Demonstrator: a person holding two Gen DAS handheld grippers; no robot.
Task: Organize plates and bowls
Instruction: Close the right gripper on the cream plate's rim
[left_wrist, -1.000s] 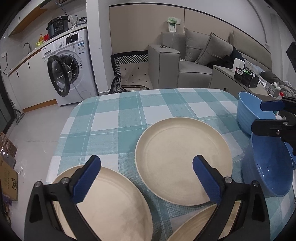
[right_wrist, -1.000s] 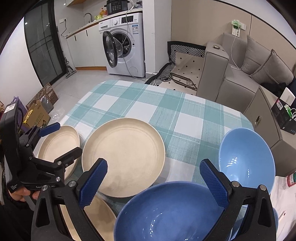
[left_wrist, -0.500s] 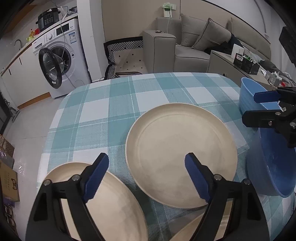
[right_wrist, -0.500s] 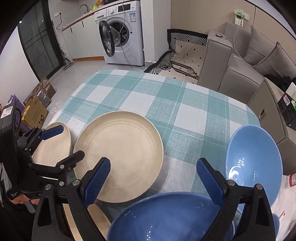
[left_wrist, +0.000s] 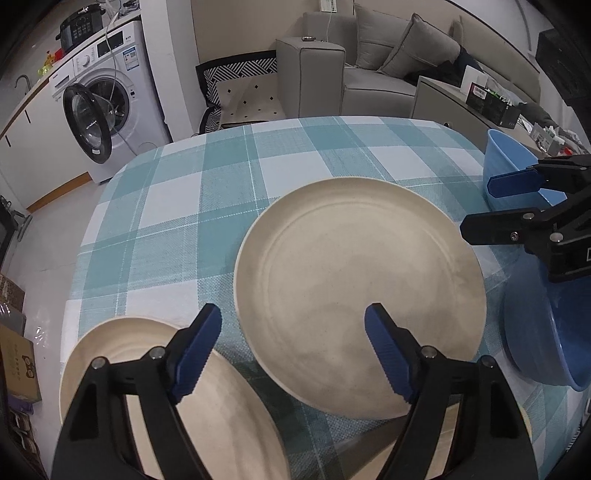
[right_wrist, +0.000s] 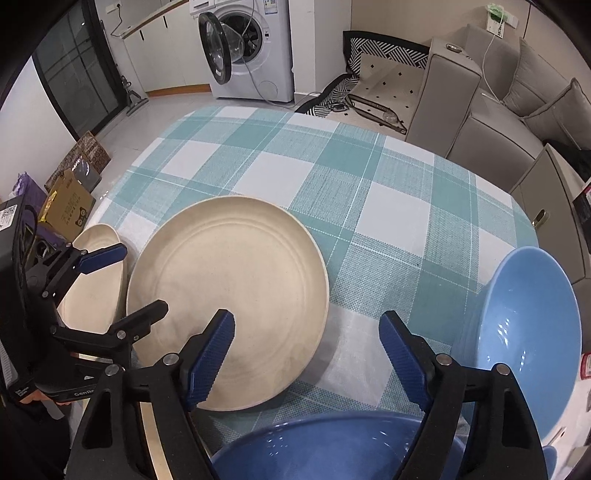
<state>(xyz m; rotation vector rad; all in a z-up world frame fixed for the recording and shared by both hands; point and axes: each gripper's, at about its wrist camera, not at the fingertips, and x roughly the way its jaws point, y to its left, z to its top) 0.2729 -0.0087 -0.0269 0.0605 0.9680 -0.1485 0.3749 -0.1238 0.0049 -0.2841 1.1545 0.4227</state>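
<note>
A large cream plate (left_wrist: 358, 291) lies mid-table; it also shows in the right wrist view (right_wrist: 229, 295). A second cream plate (left_wrist: 147, 391) lies at the near left, also seen in the right wrist view (right_wrist: 96, 284). A third cream plate's edge (left_wrist: 524, 421) shows at the bottom right. Two blue bowls stand at the right: a near one (right_wrist: 332, 446) and a far one (right_wrist: 528, 332). My left gripper (left_wrist: 291, 350) is open and empty above the gap between the plates. My right gripper (right_wrist: 306, 354) is open and empty above the near bowl's far rim.
The table wears a teal and white checked cloth (right_wrist: 332, 177). Beyond it are a washing machine (left_wrist: 107, 107) with its door open, a grey sofa (left_wrist: 369, 74) and a side cabinet (right_wrist: 546, 184). Cardboard boxes (right_wrist: 70, 203) lie on the floor at the left.
Both grippers have moved forward and lower over the table; the large cream plate now looks bigger and closer. Both grippers' jaws have narrowed somewhat but stay open. No dish has moved.
</note>
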